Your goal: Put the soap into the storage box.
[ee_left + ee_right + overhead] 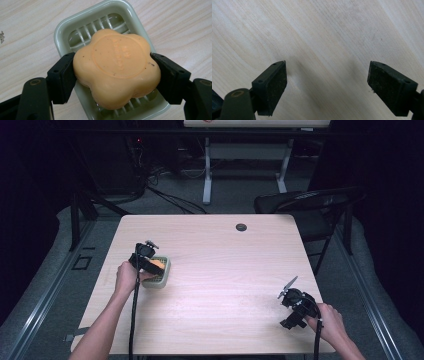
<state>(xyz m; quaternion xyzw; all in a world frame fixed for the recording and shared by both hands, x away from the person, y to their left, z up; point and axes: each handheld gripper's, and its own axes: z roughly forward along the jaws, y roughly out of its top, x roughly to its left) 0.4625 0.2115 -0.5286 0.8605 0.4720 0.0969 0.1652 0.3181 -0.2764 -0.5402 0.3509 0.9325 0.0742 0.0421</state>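
High view, from the left: left gripper (150,264) over a pale green soap dish (163,278) toward the left edge of the light wood table (225,270). Fingers (62,77) closed against both sides of an orange flower-shaped soap (116,66), held directly above the dish's slatted bottom; whether touching it, cannot tell. Well right of the dish, near the table's right front corner, right gripper (295,307), fingers (270,87) spread wide apart over bare wood, holding nothing.

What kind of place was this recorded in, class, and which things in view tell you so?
Probably a recording lab or studio: dark curtained walls, cables on the grey floor, a black folding chair, and one pale wooden table.
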